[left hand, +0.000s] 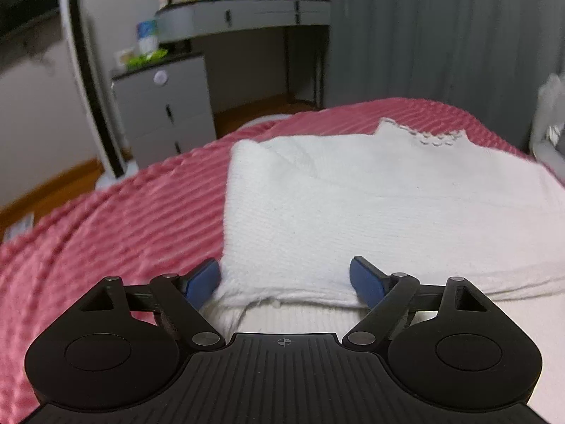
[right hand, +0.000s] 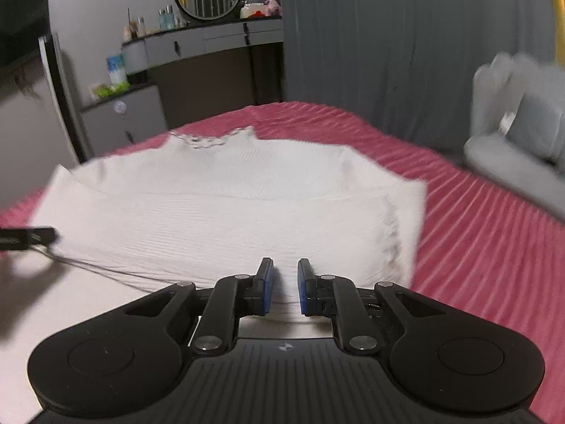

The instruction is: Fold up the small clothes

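We see a white knitted sweater (left hand: 370,205) lying flat on the pink ribbed bedspread (left hand: 106,233), its lace-trimmed collar pointing away from us toward the grey dressing table (left hand: 247,17), its hem nearest us. Folded as it is, its longer side runs left to right across the bed, with a folded edge at each end. At its left near corner our left gripper (left hand: 285,279) stands with jaws spread wide, blue pads apart on either side of the hem's edge and not pressing it. Further right, our right gripper (right hand: 285,289) hovers over the near hem (right hand: 282,247) with its jaws almost together, a narrow gap between the pads; whether they pinch any fabric we cannot tell. Beyond the bed's right edge sits a grey sofa (right hand: 522,141).
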`<action>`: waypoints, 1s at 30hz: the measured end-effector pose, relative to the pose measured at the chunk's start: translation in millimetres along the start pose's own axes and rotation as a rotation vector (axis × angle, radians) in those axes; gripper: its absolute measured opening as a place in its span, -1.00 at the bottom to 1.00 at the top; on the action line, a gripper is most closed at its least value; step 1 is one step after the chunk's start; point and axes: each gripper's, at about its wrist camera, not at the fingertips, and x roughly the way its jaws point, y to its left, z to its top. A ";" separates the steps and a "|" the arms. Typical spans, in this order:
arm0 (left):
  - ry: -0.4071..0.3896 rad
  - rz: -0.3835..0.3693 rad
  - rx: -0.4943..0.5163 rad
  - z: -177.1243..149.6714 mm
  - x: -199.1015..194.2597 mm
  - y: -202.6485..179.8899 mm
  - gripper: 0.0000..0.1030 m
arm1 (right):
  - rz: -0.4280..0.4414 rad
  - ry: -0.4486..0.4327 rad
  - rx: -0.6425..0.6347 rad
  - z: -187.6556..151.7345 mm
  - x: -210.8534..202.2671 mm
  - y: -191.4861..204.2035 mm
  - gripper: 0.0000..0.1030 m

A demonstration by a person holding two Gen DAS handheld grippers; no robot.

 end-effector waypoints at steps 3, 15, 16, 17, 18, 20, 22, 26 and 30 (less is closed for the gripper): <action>0.012 0.021 -0.009 1.5 13.7 -1.1 0.78 | -0.043 0.001 -0.046 0.9 10.0 -0.3 -0.76; 0.013 0.041 -0.050 -3.4 27.3 5.8 0.98 | -0.077 -0.061 -0.156 -8.8 19.7 -3.7 -0.77; 0.022 0.048 -0.049 -2.6 25.9 5.7 0.98 | -0.074 -0.057 -0.155 -7.3 19.2 -4.1 -0.77; 0.035 0.055 -0.052 -1.0 22.3 7.1 0.98 | -0.078 -0.050 -0.167 -5.9 18.4 -3.0 -0.77; 0.050 0.064 -0.052 1.5 19.3 6.4 0.98 | -0.090 -0.040 -0.189 -4.6 17.1 -0.5 -0.77; 0.072 0.086 -0.036 5.4 8.8 6.8 0.98 | -0.174 -0.006 -0.264 -0.1 10.6 9.4 -0.76; 0.083 0.119 -0.004 11.2 -3.2 9.6 0.96 | -0.330 0.029 -0.310 3.6 1.7 16.2 -0.71; 0.081 0.127 -0.065 26.3 -34.5 34.7 0.96 | -0.359 0.030 -0.184 3.7 -38.5 -1.0 -0.28; 0.071 0.100 -0.038 31.6 -76.1 51.6 0.96 | -0.275 0.024 -0.121 -20.6 -90.9 -8.0 -0.26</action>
